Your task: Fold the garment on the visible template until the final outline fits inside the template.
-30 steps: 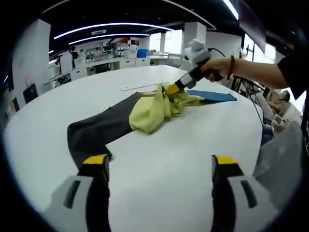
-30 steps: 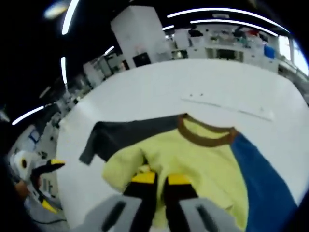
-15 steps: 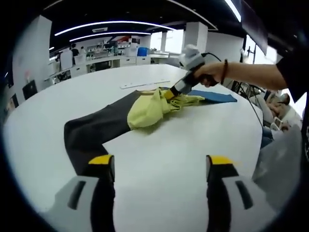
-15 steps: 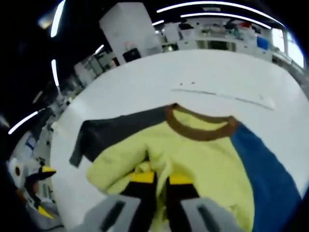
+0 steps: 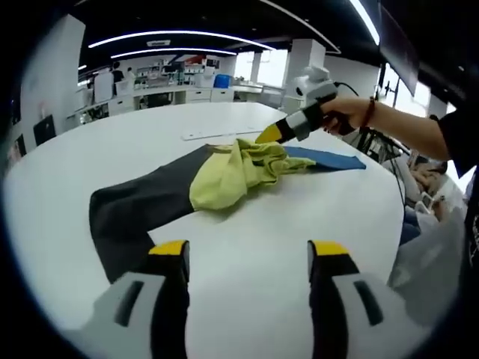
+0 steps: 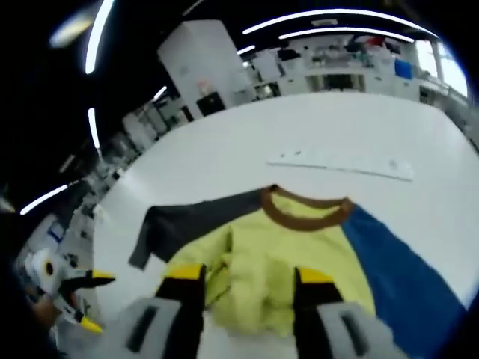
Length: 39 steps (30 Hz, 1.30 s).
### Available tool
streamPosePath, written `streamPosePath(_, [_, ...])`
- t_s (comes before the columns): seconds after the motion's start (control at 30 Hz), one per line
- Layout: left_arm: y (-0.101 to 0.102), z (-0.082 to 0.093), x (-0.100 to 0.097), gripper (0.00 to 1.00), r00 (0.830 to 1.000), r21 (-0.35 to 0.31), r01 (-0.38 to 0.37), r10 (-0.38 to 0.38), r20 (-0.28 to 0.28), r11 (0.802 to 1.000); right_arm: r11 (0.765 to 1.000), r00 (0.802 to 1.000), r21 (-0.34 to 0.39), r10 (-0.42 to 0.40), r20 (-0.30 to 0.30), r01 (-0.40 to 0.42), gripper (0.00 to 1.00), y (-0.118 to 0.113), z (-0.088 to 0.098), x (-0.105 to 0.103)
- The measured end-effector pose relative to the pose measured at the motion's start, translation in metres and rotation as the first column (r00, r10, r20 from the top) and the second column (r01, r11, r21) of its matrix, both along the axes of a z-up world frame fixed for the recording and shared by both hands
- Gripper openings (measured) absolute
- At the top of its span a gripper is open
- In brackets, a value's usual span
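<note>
The garment lies on the white table [image 5: 247, 224]. It has a yellow body [image 5: 232, 173], a dark grey sleeve [image 5: 131, 213] and a blue sleeve [image 5: 329, 159]. In the right gripper view the yellow body [image 6: 277, 250] is bunched near its lower hem, below a brown collar [image 6: 303, 215], with the grey sleeve [image 6: 194, 221] to the left and the blue sleeve [image 6: 397, 269] to the right. My right gripper [image 6: 248, 275] is open just above the bunched fabric; a hand holds that right gripper [image 5: 273, 133] over the garment. My left gripper [image 5: 247, 254] is open above bare table, beside the grey sleeve's end.
A flat white strip [image 6: 340, 162] lies on the table beyond the collar, and the same strip [image 5: 221, 134] lies behind the garment. People sit past the table's right edge [image 5: 426, 194]. My left gripper [image 6: 86, 299] hangs off the table's left side. Benches line the back wall.
My right gripper has opened and let go of the yellow fabric, then lifted off it. The fabric has settled in a bunch. My left gripper stays open, shifted slightly.
</note>
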<state>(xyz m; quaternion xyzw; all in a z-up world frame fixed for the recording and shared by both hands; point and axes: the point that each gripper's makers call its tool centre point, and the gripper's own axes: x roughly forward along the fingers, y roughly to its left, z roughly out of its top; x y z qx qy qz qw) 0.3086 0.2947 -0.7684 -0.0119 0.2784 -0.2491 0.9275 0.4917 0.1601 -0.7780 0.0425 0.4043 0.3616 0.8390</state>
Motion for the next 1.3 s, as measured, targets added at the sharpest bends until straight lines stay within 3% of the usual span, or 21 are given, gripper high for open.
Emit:
streamPosePath(0.1, [-0.004,0.003,0.006,0.58,1.0,-0.012,0.003,-0.003,0.006,1.0,1.0,1.0,-0.008,-0.001,0.015,0.001,0.47,-0.011,0.003,-0.004])
streamPosePath(0.27, [-0.012,0.005,0.019,0.54,1.0,-0.017,0.01,-0.01,0.029,1.0,1.0,0.999,-0.018,0.003,0.041,-0.002,0.47,-0.02,0.009,-0.027])
streamPosePath(0.57, [-0.034,0.005,0.049,0.42,0.996,-0.014,0.05,-0.049,0.069,0.999,0.998,0.999,-0.046,0.033,0.038,-0.031,0.44,-0.016,-0.009,-0.054])
streamPosePath(0.7, [-0.042,0.003,0.063,0.35,0.993,0.024,0.06,-0.062,0.101,0.998,0.999,0.999,-0.048,0.026,0.04,-0.024,0.42,-0.01,-0.017,-0.065])
streamPosePath(1.0, [-0.066,-0.007,0.088,0.32,0.99,0.031,0.086,-0.089,0.113,0.996,0.999,0.998,-0.023,-0.023,0.053,0.024,0.34,0.002,-0.033,-0.069])
streamPosePath(1.3, [-0.071,-0.026,0.11,0.22,0.996,0.02,0.035,-0.037,0.084,0.999,0.994,0.993,0.012,-0.109,0.038,0.109,0.23,0.008,-0.047,-0.067])
